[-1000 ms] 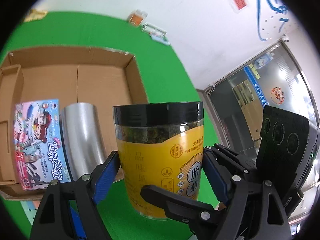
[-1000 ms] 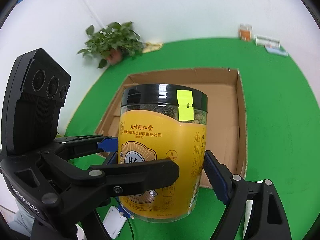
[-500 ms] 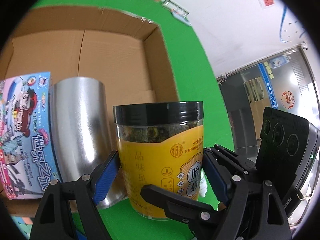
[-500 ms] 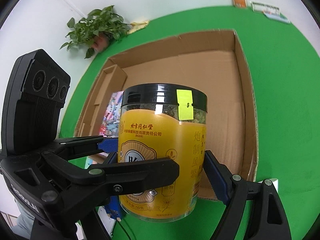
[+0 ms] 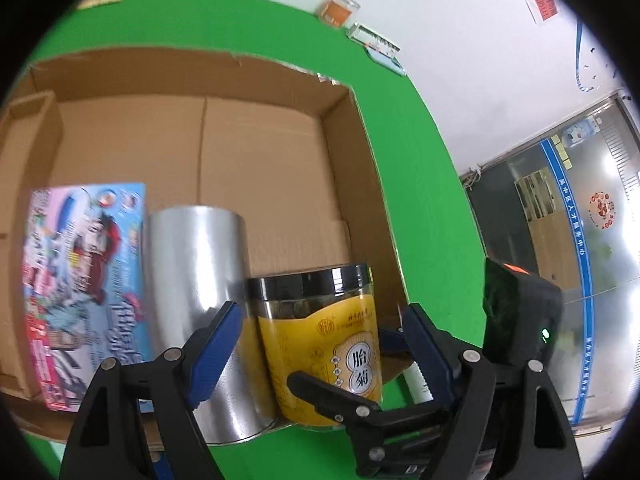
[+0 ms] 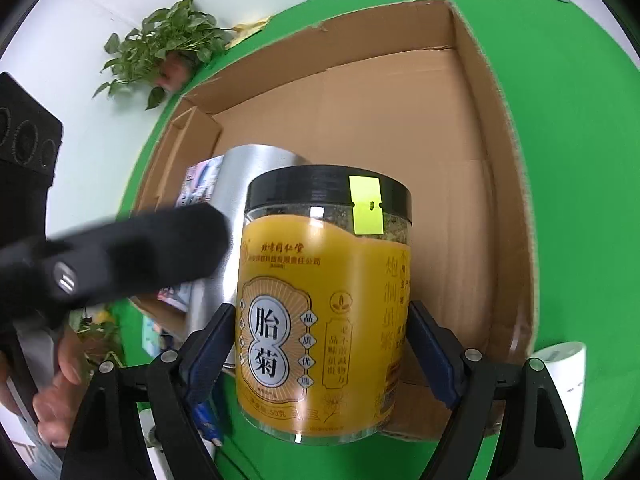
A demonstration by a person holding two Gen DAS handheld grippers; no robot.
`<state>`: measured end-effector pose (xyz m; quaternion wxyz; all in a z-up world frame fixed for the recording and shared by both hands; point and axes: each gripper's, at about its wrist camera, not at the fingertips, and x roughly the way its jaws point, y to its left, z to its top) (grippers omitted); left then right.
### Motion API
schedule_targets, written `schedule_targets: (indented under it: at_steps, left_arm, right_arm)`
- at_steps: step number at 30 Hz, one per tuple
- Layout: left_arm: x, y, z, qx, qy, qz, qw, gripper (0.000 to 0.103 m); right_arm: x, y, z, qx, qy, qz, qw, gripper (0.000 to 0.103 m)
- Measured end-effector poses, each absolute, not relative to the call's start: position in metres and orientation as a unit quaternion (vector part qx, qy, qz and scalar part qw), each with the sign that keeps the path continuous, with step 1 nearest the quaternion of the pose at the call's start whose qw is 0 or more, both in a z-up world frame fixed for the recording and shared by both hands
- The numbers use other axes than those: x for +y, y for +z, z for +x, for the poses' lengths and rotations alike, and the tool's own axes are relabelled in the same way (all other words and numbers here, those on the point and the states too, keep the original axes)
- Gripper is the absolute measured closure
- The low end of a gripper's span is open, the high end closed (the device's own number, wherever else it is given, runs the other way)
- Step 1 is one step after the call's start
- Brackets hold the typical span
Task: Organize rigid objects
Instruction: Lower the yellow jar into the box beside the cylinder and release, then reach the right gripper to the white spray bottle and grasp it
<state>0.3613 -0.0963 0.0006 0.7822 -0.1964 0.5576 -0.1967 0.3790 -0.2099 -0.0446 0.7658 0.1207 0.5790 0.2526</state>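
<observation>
A clear jar with a yellow label and black lid (image 6: 320,304) sits between the fingers of my right gripper (image 6: 320,356), which is shut on it, at the near edge of the cardboard box (image 6: 400,104). In the left wrist view the jar (image 5: 320,344) stands farther off, beside a silver can (image 5: 200,296) and a colourful flat box (image 5: 80,280). My left gripper (image 5: 320,348) is open, its blue pads (image 5: 216,344) clear of the jar.
The box (image 5: 260,152) lies on a green mat (image 5: 420,184). Small packets (image 5: 336,10) lie at the mat's far edge by the white wall. A potted plant (image 6: 168,48) stands behind the box. A white object (image 6: 560,364) lies right of the box.
My left gripper has opened and drawn back from the jar. The jar, held by my right gripper, has moved down into the box beside the silver can.
</observation>
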Motion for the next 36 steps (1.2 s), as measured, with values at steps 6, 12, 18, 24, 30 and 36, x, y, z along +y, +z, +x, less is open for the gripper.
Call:
schedule_targets:
  at_steps: [6,12,18,24,30,36]
  left_arm:
    - [-0.082,0.005,0.341,0.546,-0.196,-0.194,0.791,0.021]
    - [-0.054,0.013,0.31,0.507,-0.18,-0.17,0.826,0.021]
    - [-0.001,-0.022,0.283,0.517,-0.103,-0.146,0.837,0.021]
    - [0.006,-0.046,0.273,0.535,-0.107,-0.157,0.823,0.038]
    - [0.003,-0.043,0.271,0.532,-0.104,-0.167,0.824,0.037]
    - [-0.006,-0.003,0.244,0.456,-0.065,-0.119,0.88,0.026]
  right_arm:
    - [-0.198,-0.049,0.38,0.584,0.225,0.103,0.773,0.019]
    - [-0.208,-0.005,0.35,0.509,0.25,0.072,0.82,0.015]
    - [-0.236,-0.011,0.346,0.497,0.239,0.075,0.831,0.047]
    - [-0.247,-0.042,0.355,0.513,0.195,0.055,0.834,0.098]
    - [-0.259,-0.025,0.329,0.478,0.191,0.039,0.857,0.083]
    - [-0.324,-0.014,0.295,0.448,0.134,0.028,0.883,0.026]
